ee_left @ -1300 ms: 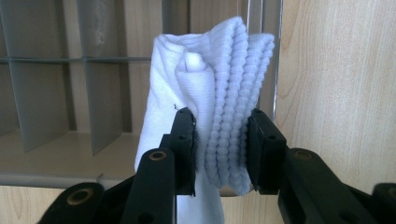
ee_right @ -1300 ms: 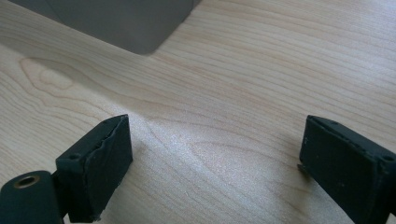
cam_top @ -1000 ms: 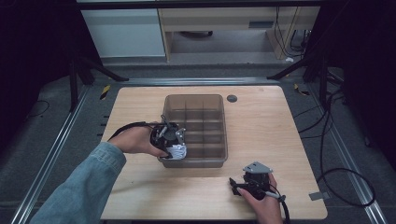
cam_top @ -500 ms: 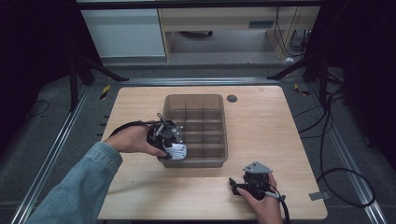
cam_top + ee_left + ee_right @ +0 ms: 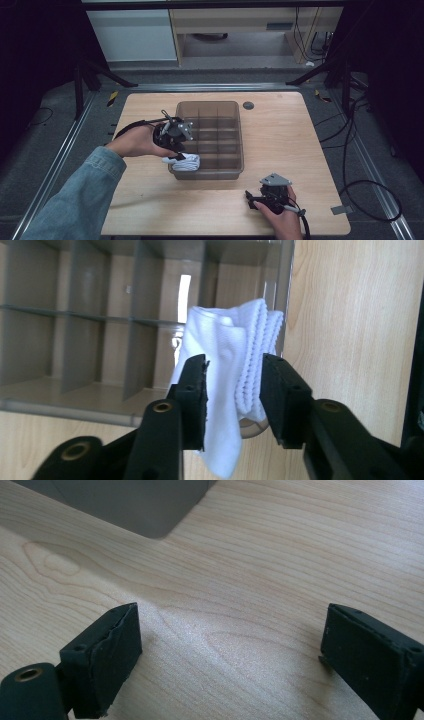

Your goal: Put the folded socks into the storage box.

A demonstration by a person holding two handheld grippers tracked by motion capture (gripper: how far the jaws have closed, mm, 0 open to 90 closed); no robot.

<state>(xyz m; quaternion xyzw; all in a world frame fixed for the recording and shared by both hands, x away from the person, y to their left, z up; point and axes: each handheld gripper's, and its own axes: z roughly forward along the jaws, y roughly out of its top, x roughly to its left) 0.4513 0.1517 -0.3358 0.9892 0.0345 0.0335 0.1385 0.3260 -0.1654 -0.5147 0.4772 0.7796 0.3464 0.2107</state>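
A folded white sock (image 5: pixel 186 161) hangs at the near-left corner of a smoky clear divided bin (image 5: pixel 238 131). My left gripper (image 5: pixel 175 153) is shut on it and tilts down from the left. In the left gripper view the sock (image 5: pixel 226 337) fills the gap between the two jaws of the left gripper (image 5: pixel 234 376). Its lower end dangles in front of the bin's wall (image 5: pixel 75 402). My right gripper (image 5: pixel 251 199) rests low near the table's front edge, open. In the right gripper view the right gripper (image 5: pixel 230 647) has bare wood between its jaws.
The bin's compartments look bare apart from the sock. A small dark round disc (image 5: pixel 248 105) lies on the wooden table (image 5: pixel 300 145) beyond the bin's far-right corner. The bin's corner (image 5: pixel 135 505) sits ahead of the right gripper. Cables (image 5: pixel 360 165) trail on the floor at the right.
The left hand has drawn back and to the left and turned, while the sock stays at the bin's near-left corner. The right gripper has not moved.
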